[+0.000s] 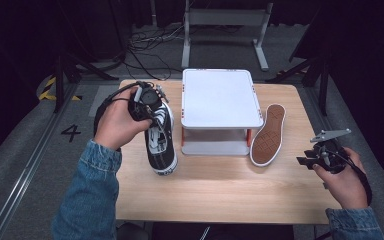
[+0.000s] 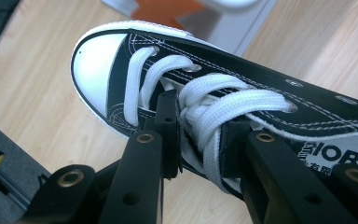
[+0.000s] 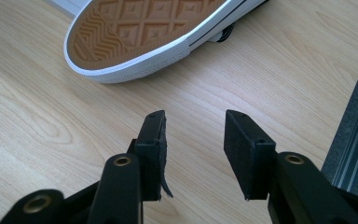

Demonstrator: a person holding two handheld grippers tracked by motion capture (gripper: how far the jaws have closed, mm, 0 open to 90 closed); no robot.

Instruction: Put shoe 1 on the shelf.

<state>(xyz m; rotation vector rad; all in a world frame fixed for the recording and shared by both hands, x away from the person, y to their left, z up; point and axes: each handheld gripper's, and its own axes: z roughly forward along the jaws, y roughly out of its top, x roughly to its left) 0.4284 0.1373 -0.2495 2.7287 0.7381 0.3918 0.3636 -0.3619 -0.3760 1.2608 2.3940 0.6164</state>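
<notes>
A black canvas sneaker [image 1: 161,145] with a white toe cap and white laces hangs from my left gripper [image 1: 151,116], toe toward the table's front, and looks lifted off the wood. In the left gripper view the gripper [image 2: 200,126] is shut on the laces and tongue of the sneaker [image 2: 121,70]. A second sneaker [image 1: 268,135] lies on its side right of the stand, tan sole showing. My right gripper [image 1: 304,161] is held near the table's right edge. In the right gripper view the gripper [image 3: 193,126] is open over bare wood, short of the tan sole [image 3: 140,32].
A white raised stand [image 1: 220,97] with orange legs sits at the back middle of the wooden table [image 1: 220,190]. Grey floor and a metal rail [image 3: 354,140] run past the table's right edge. Cables and dark stands lie behind the table.
</notes>
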